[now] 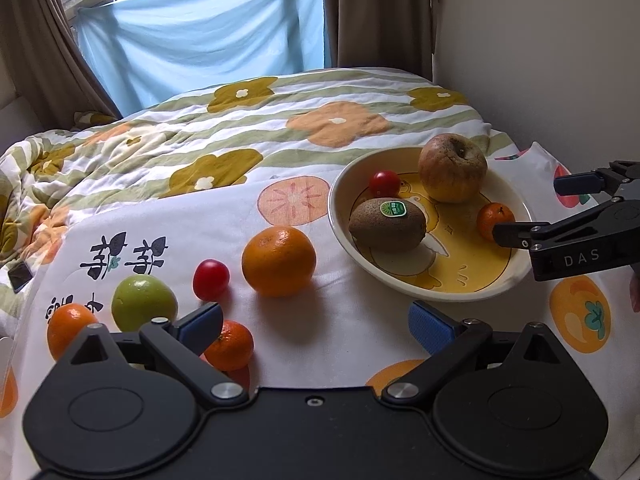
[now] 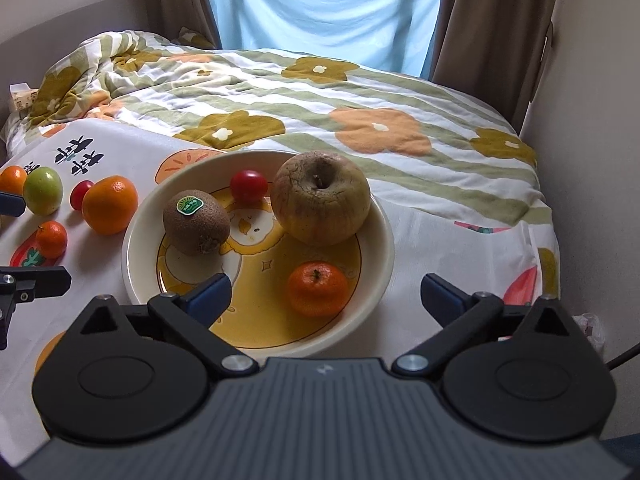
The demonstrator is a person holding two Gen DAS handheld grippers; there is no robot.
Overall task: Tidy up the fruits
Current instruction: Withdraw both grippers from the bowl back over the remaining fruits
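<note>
A: Left wrist view: left gripper point(image 1: 316, 326) wide open, empty, over the bed cloth. Loose on the bed point(image 1: 280, 120): big orange point(image 1: 279, 261), cherry tomato point(image 1: 211, 279), green fruit point(image 1: 144, 303), two small mandarins.

B: Right wrist view: right gripper point(image 2: 325, 294) fully spread, holding nothing, small mandarin point(image 2: 318, 289) lying free between the fingers in the bowl point(image 2: 384, 240). Kiwi point(image 2: 196, 222), apple point(image 2: 320, 197), a tomato are in too.

A: So four in, five left; roughly halfway.
</note>
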